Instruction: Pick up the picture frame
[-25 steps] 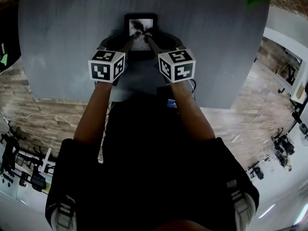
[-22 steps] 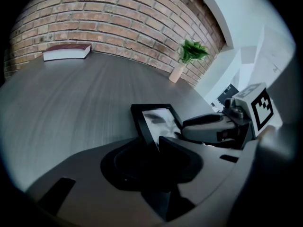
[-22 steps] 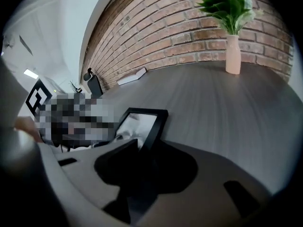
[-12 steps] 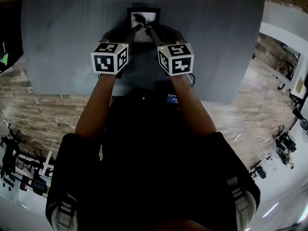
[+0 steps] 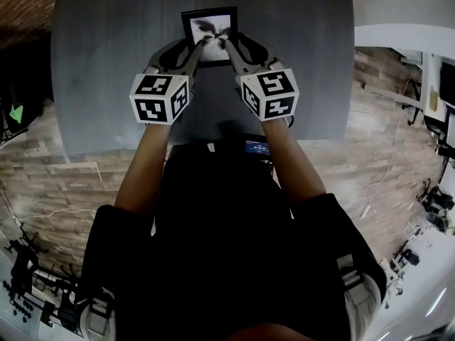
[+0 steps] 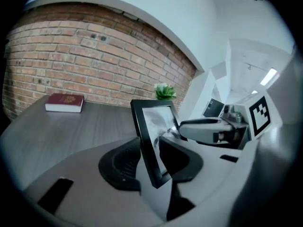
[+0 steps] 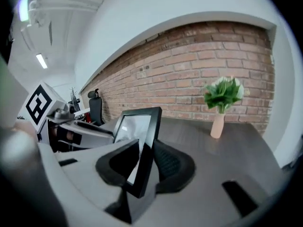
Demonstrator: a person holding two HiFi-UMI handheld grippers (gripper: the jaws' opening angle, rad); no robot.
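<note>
Hand-held grippers, left [image 5: 200, 45] and right [image 5: 226, 45], clamp picture frame [image 5: 209, 18] upright.

Black top [image 5: 227, 247], black-white marker cubes [image 5: 159, 98] [image 5: 270, 94]

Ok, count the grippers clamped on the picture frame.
2. The left gripper is shut on the picture frame's lower left part; the right gripper is shut on its lower right part. None hidden.

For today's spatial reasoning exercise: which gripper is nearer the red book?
Left. The left gripper clamps the picture frame on the side toward the red book; the right gripper clamps its opposite side, farther away.
</note>
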